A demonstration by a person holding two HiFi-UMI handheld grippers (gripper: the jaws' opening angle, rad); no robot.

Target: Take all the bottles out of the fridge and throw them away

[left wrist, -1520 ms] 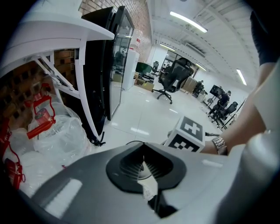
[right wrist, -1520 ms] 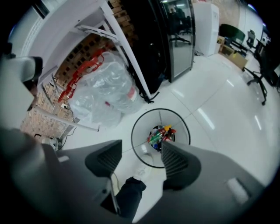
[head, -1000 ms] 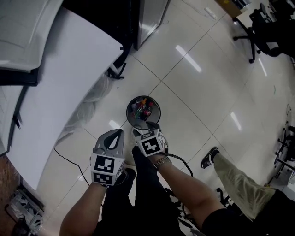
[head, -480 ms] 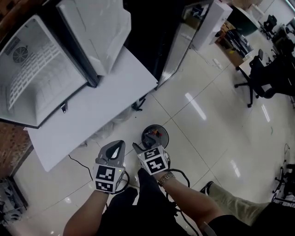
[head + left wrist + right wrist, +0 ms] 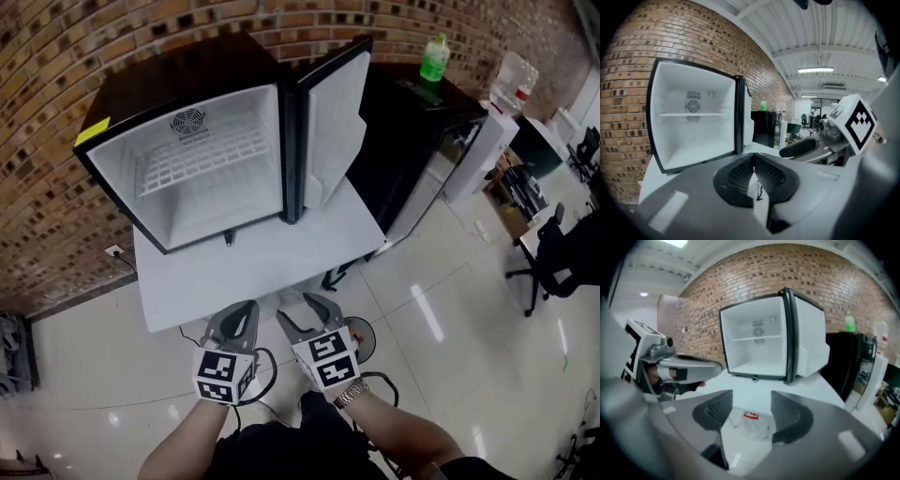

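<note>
The small black fridge [image 5: 202, 169] stands open on a white table [image 5: 262, 267], and its white inside [image 5: 693, 126] [image 5: 757, 345] holds only a bare wire shelf, with no bottle in sight. Both grippers hover side by side in front of the table. My left gripper [image 5: 239, 314] [image 5: 753, 161] is shut with its pads touching at the tips and nothing between them. My right gripper [image 5: 305, 314] [image 5: 751, 404] is open and empty, and its jaws have just been closing a little. The round bin [image 5: 362, 336] on the floor shows partly behind the right gripper.
A green bottle [image 5: 433, 58] [image 5: 850, 322] stands on a black cabinet [image 5: 412, 131] right of the fridge. The fridge door [image 5: 333, 122] swings out to the right. A crumpled white bag [image 5: 752, 420] lies on the floor below the jaws. A brick wall backs the table; an office chair [image 5: 553, 253] stands at right.
Both grippers have risen from just above the bin on the floor to table height. The head view has swung up from the bin to the open fridge.
</note>
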